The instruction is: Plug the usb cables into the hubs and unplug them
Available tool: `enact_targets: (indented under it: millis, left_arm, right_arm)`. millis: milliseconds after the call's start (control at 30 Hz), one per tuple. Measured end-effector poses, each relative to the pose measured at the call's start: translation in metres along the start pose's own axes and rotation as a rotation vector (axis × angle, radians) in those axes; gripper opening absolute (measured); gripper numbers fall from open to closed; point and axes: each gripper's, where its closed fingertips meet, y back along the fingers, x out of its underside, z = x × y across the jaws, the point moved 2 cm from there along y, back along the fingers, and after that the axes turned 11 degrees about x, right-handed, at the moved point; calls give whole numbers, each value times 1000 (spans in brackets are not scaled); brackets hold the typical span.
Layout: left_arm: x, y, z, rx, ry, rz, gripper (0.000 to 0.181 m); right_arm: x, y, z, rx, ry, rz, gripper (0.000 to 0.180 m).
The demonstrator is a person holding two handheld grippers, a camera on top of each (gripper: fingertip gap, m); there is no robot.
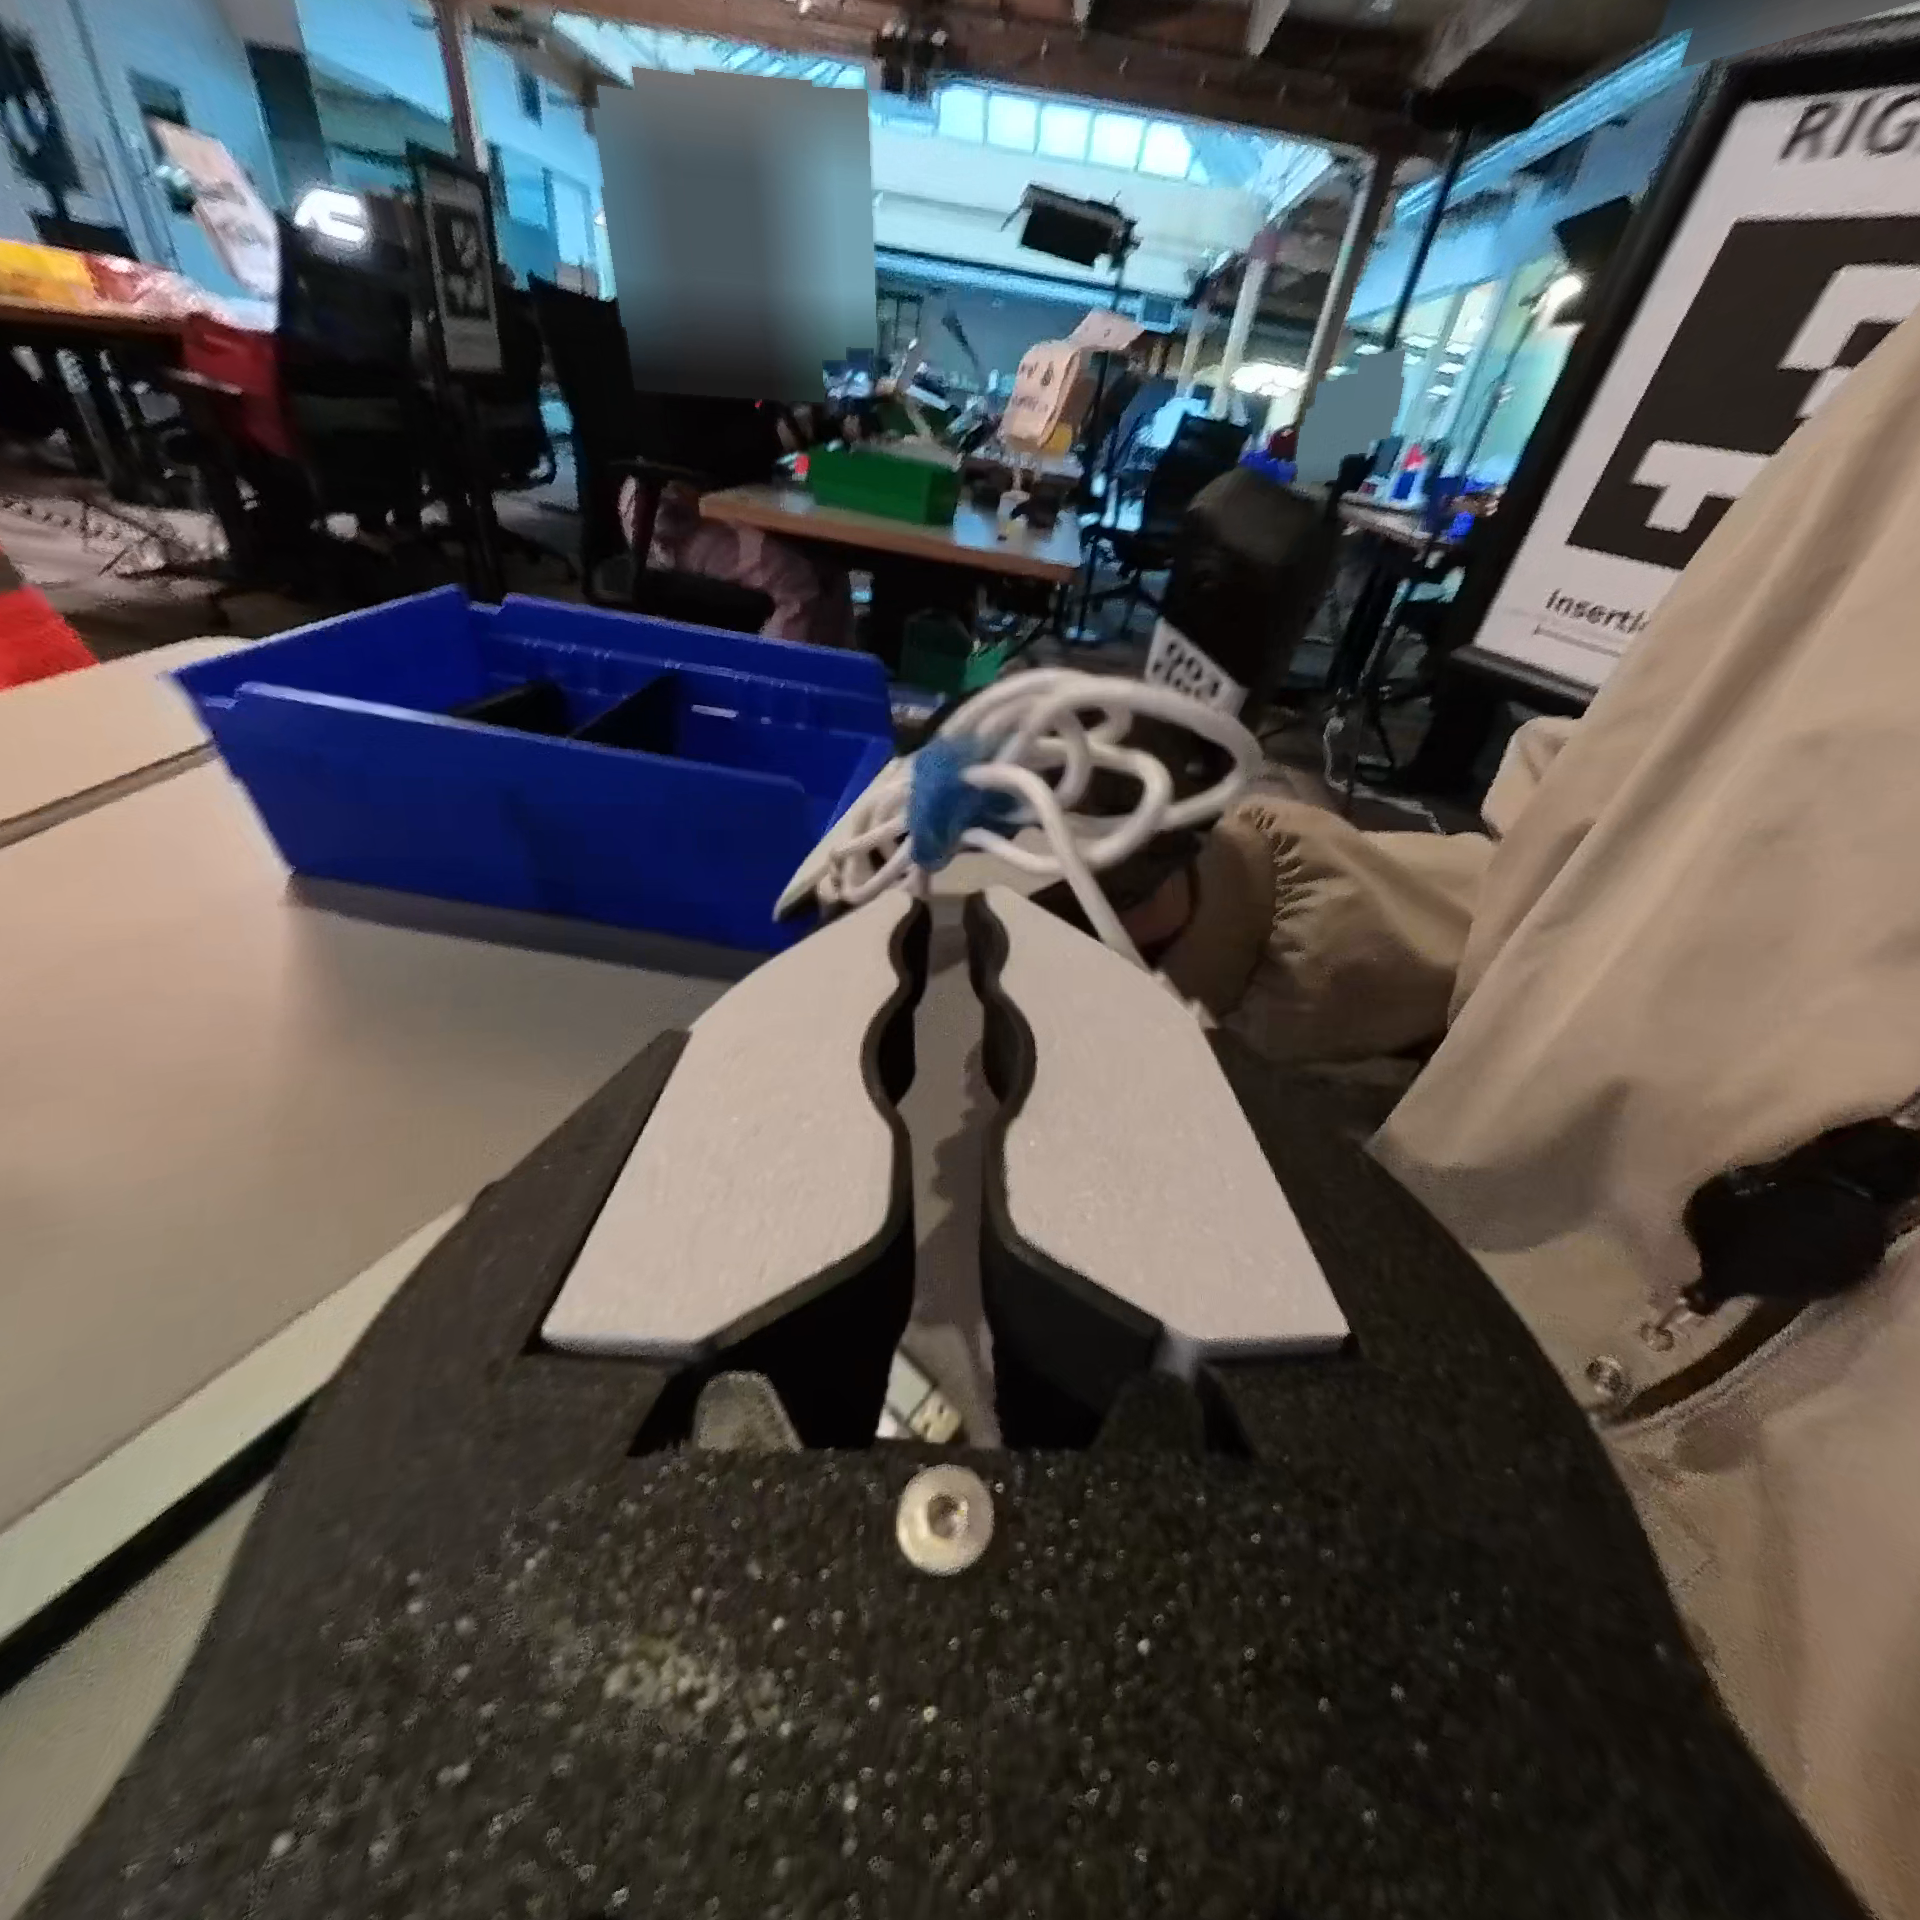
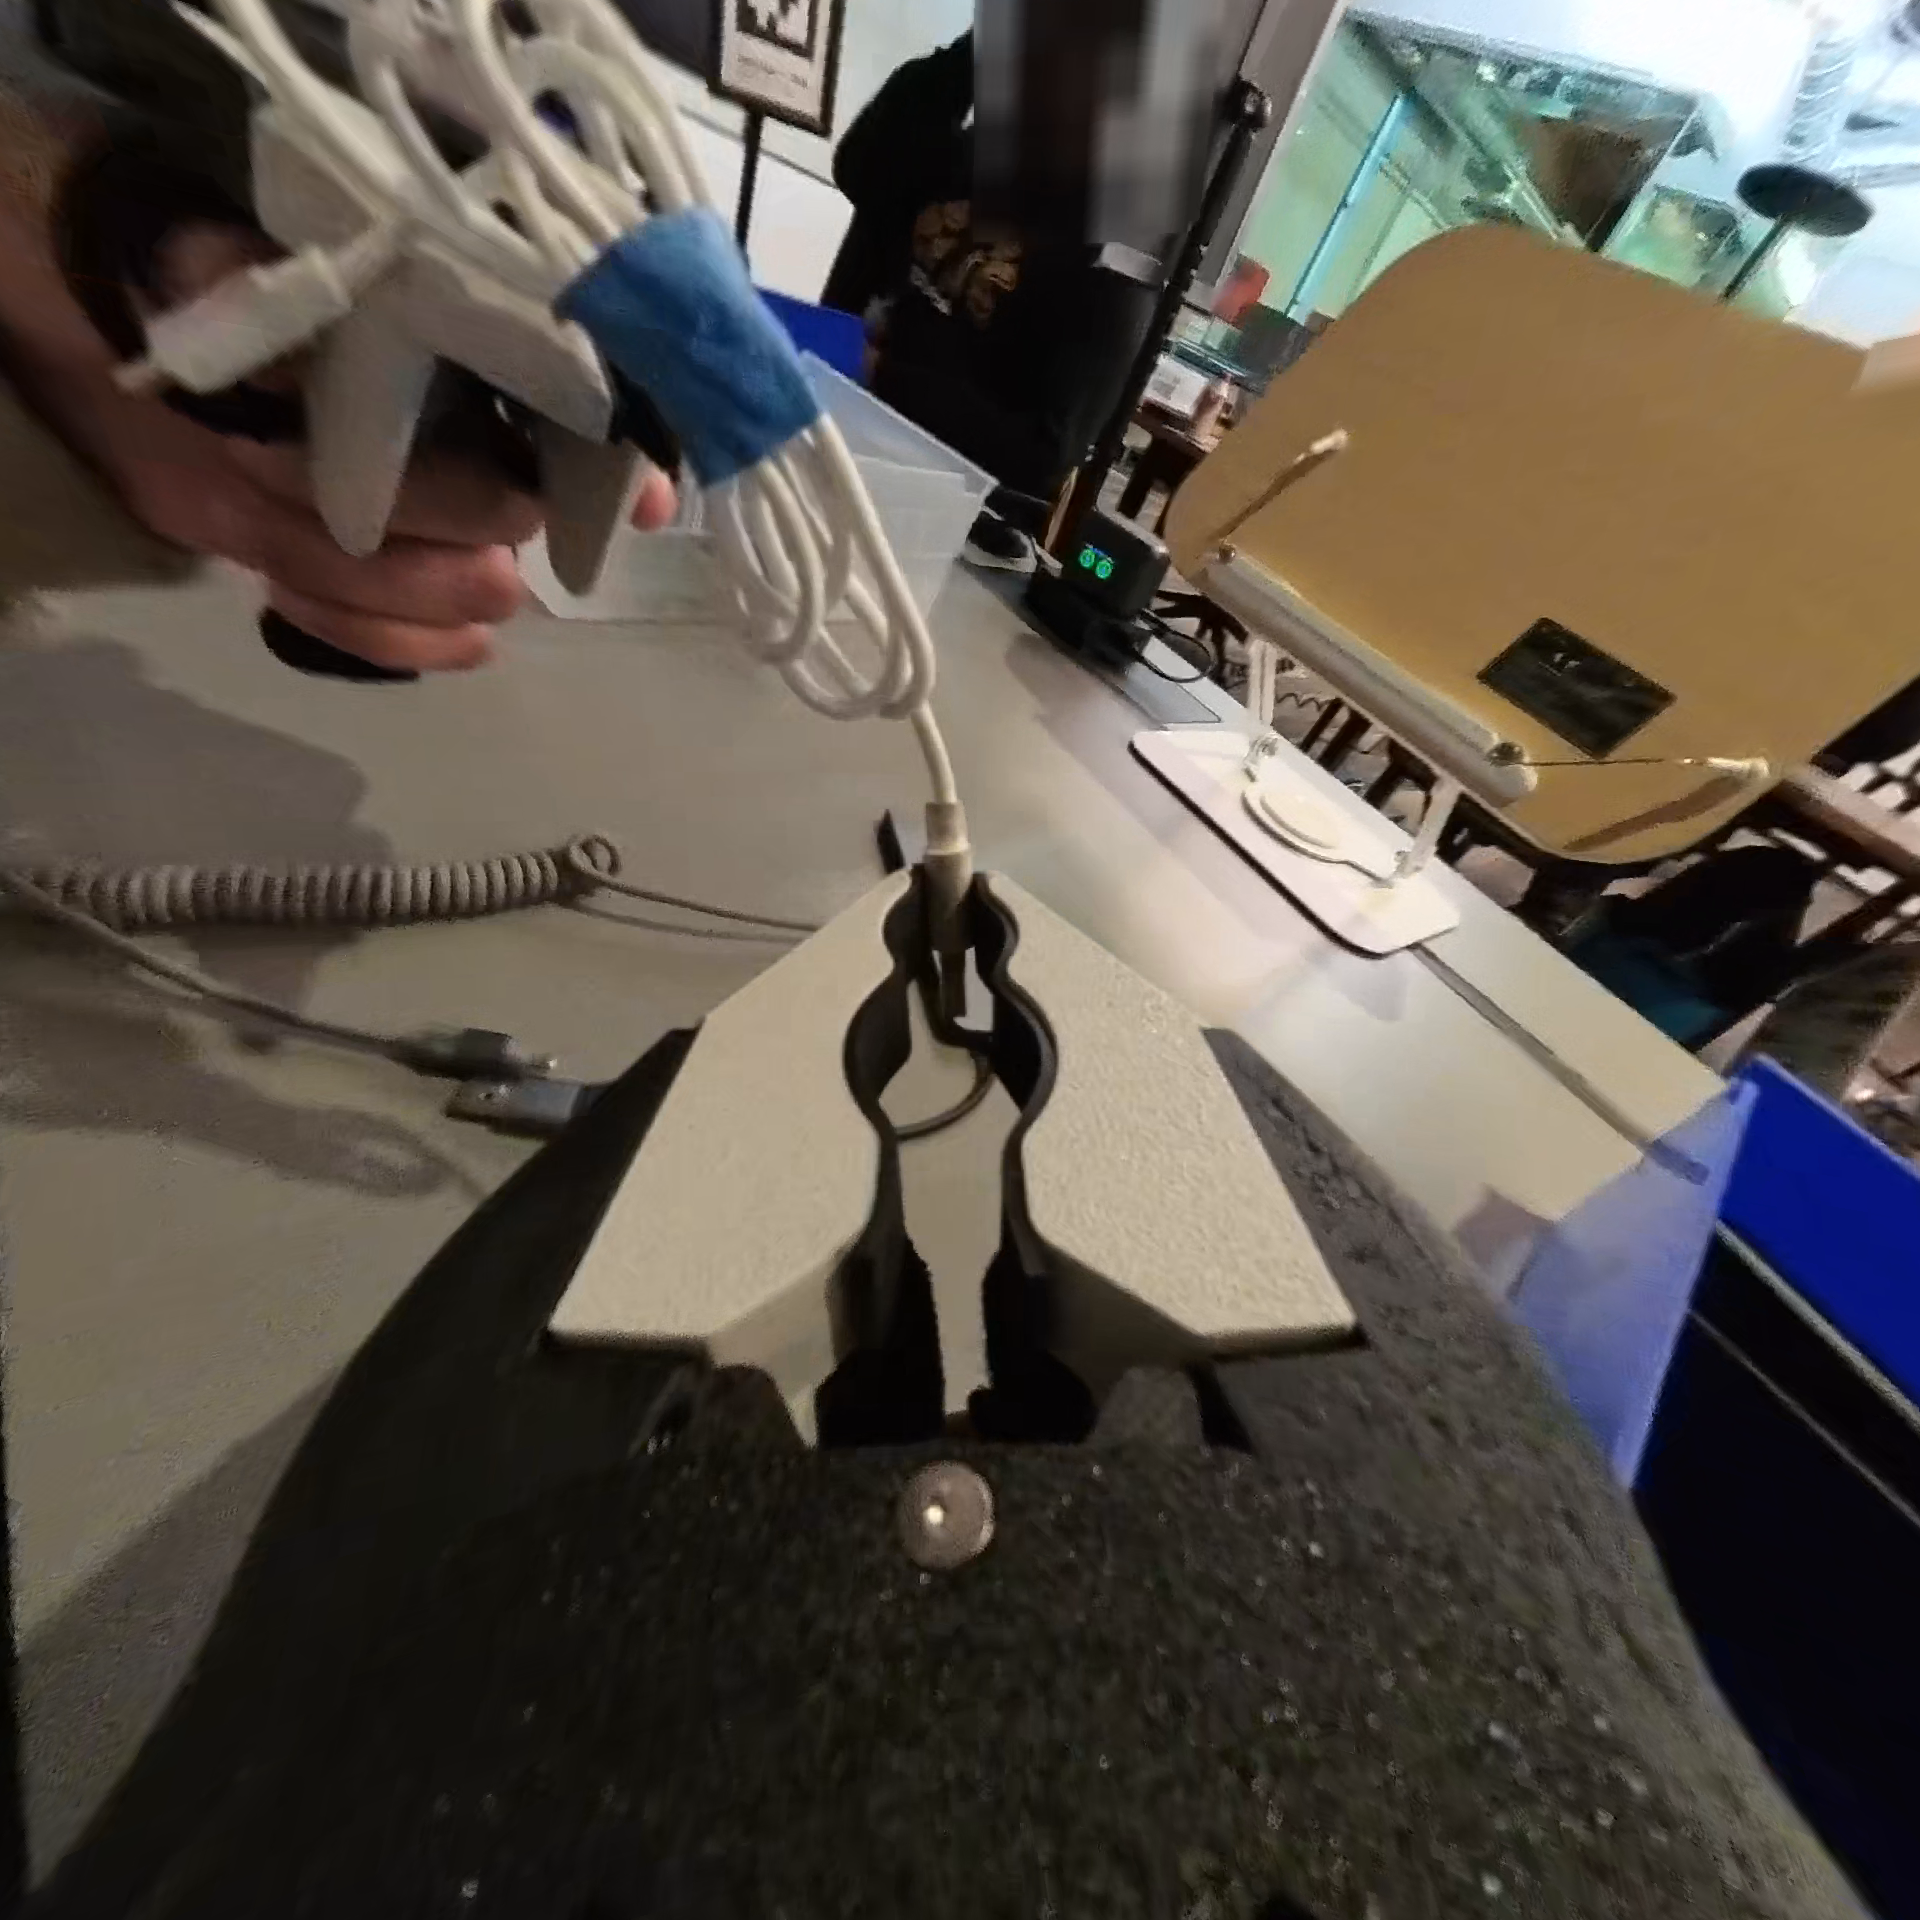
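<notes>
My left gripper (image 1: 940, 914) is shut on a bundle of white USB cable (image 1: 1049, 779) bound with blue tape (image 1: 940, 805), and holds it above the table. In the right wrist view its white fingers (image 2: 468, 270) hold the bundle (image 2: 831, 613), with the blue tape (image 2: 696, 343) at the upper left. One strand hangs down from the loops to a plug (image 2: 948, 842). My right gripper (image 2: 940, 904) is shut on that plug, above the grey table (image 2: 675, 748). I cannot pick out a hub for certain.
A coiled grey cable (image 2: 312, 888) and dark USB plugs (image 2: 499, 1081) lie on the table at left. A black box with green lights (image 2: 1091, 571), a gold panel on a stand (image 2: 1558, 520) and a blue bin (image 1: 520, 769) stand nearby. A beige sleeve (image 1: 1662, 935) fills the right. The tips of one gripper are about 9 cm away from the tips of the other.
</notes>
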Motion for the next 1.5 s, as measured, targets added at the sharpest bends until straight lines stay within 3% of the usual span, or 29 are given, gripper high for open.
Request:
enact_targets:
  millis: [167,300,467,567,700,800,900,1067,1133,1267,1400,1500]
  left_arm:
    - [24,40,12,-143,38,129,26]
    - [18,65,25,-237,82,115,28]
    - [34,25,25,-203,105,304,44]
    - [52,-3,20,-118,173,365,39]
    - [60,-16,18,-73,230,317,6]
    - [62,-12,20,-128,161,335,4]
    - [56,-7,20,-159,86,290,3]
    - [47,0,15,-158,33,187,3]
    - [48,1,16,-174,32,177,3]
    - [52,-3,12,-156,34,179,3]
    - [56,-3,16,-223,-15,198,3]
    - [66,-4,18,-244,-47,273,3]
  right_arm:
    - [4,-4,8,18,106,9,7]
    - [4,-9,12,66,210,5,7]
    - [9,-15,23,102,392,15,7]
    - [7,-15,30,106,476,-12,8]
    - [9,-13,34,94,505,-21,8]
    - [12,-12,33,50,355,-4,11]
    - [17,-8,25,-63,49,64,28]
    - [4,2,25,-398,-532,89,38]
    - [-6,-1,24,-440,-673,49,41]
    - [-14,-6,31,-458,-732,17,38]
    - [-14,-9,33,-499,-862,34,16]
    - [-18,-9,30,-517,-950,5,13]
